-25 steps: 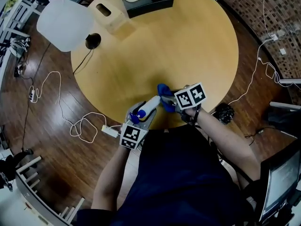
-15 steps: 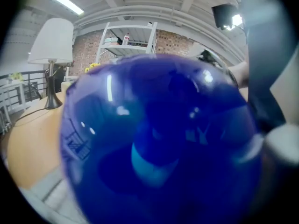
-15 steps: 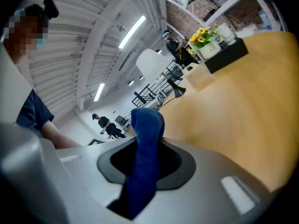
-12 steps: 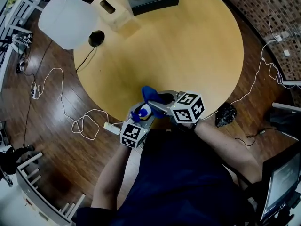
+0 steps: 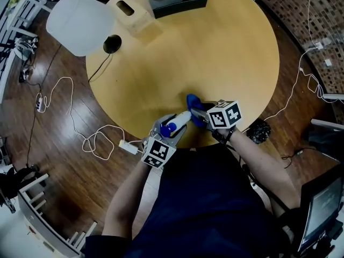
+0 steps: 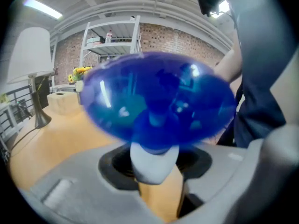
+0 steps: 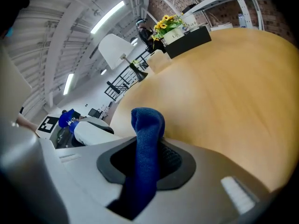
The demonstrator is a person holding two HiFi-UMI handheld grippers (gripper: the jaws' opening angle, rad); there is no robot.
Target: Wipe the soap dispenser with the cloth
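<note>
Right gripper view: the right gripper [image 7: 145,171] has its jaws closed on a blue cloth [image 7: 148,120], which is pinched between the pads so that a rounded fold stands up past the tips. Just left of that fold lies the soap dispenser [image 7: 91,130], its white body pointing toward the cloth. Whether the two touch cannot be told.

In the left gripper view, the left gripper [image 6: 156,171] is clamped on the dispenser's white neck, and the blue pump head [image 6: 159,97] fills the frame just above the jaws.

From the head view, both grippers meet over the near edge of the round wooden table [image 5: 215,52], close in front of the person. The dispenser is held tilted, almost lying flat. Its pump end is toward the left gripper and its base points toward the cloth on its right.

Well apart from these, at the table's far edge, is a black tray [image 5: 177,3] carrying a pot of yellow flowers [image 7: 167,22]. A wooden tissue box [image 5: 131,12] stands beside it. A lamp [image 5: 80,21] with a white shade stands at the far left edge. White cables [image 5: 91,141] trail over the dark wood floor to the table's left.
</note>
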